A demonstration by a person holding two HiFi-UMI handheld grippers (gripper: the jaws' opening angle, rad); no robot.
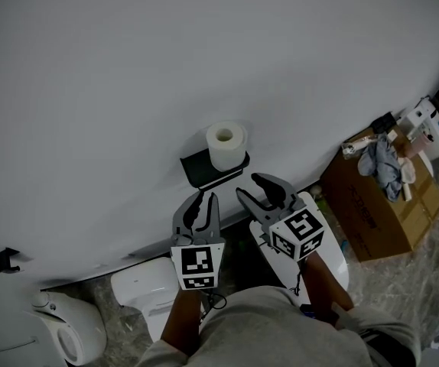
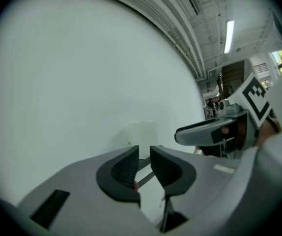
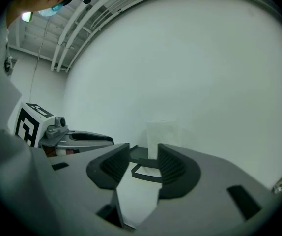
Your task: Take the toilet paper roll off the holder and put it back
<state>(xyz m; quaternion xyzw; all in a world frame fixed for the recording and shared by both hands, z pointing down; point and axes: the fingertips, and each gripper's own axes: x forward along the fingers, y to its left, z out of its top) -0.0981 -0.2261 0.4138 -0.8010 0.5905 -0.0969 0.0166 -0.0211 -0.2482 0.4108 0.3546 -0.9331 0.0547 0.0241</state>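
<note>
A white toilet paper roll (image 1: pixel 226 145) stands upright on a black holder (image 1: pixel 204 168) fixed to the white wall. My left gripper (image 1: pixel 204 203) hangs just below the holder, apart from it, its jaws a narrow gap apart with nothing between them. My right gripper (image 1: pixel 254 188) is beside it, below and right of the roll, open and empty. In the left gripper view the roll (image 2: pixel 142 134) shows beyond the jaws of the left gripper (image 2: pixel 144 154). In the right gripper view the roll (image 3: pixel 161 136) and holder (image 3: pixel 143 168) lie ahead of the right gripper (image 3: pixel 143 154).
A cardboard box (image 1: pixel 376 205) with a cloth and bottles on top stands on the floor at the right. A white toilet (image 1: pixel 139 289) is below the grippers, and a white rounded fixture (image 1: pixel 66 331) sits at the lower left. A black hook (image 1: pixel 5 260) sticks out of the wall at the left.
</note>
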